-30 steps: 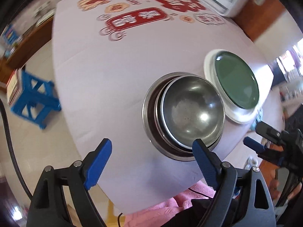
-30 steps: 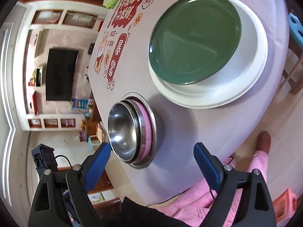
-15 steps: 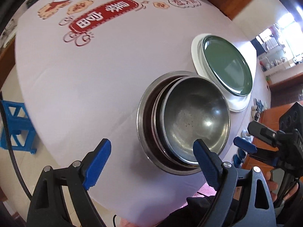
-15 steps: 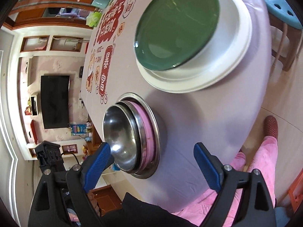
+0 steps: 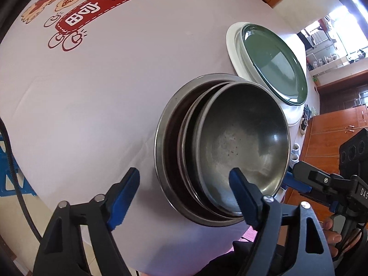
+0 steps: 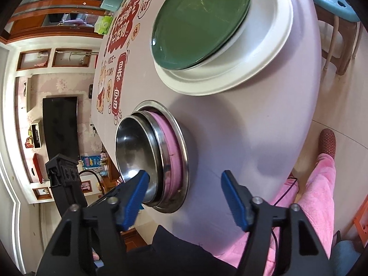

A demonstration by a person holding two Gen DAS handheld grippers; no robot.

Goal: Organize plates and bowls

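Note:
A stack of steel bowls point(image 5: 230, 142) sits near the table's front edge; a pink layer point(image 6: 171, 147) shows inside the outermost bowl. My left gripper point(image 5: 184, 197) hangs over the stack's near rim. Its jaws are closing, one finger over the inner bowl and one outside, neither pad touching. My right gripper point(image 6: 185, 196) straddles the same stack point(image 6: 138, 151) from the other side, jaws likewise closing around the rim without pressing. Beyond the bowls a green plate point(image 5: 273, 62) lies on a larger white plate point(image 5: 232, 43); the green plate point(image 6: 200, 20) on the white plate point(image 6: 260, 53) also shows in the right wrist view.
The round table wears a pale cloth point(image 5: 103, 87) with red printed signs point(image 5: 101, 7). Its edge drops off just in front of the bowls. A person's pink trousers point(image 6: 317, 195) are at that edge. A teal stool point(image 6: 331, 0) stands beside the table, a blue one point(image 5: 9, 170) on the floor.
Both grippers have come down closer to the bowl stack and rolled a little. Both pairs of jaws stand narrower than before, now straddling the stack's rim.

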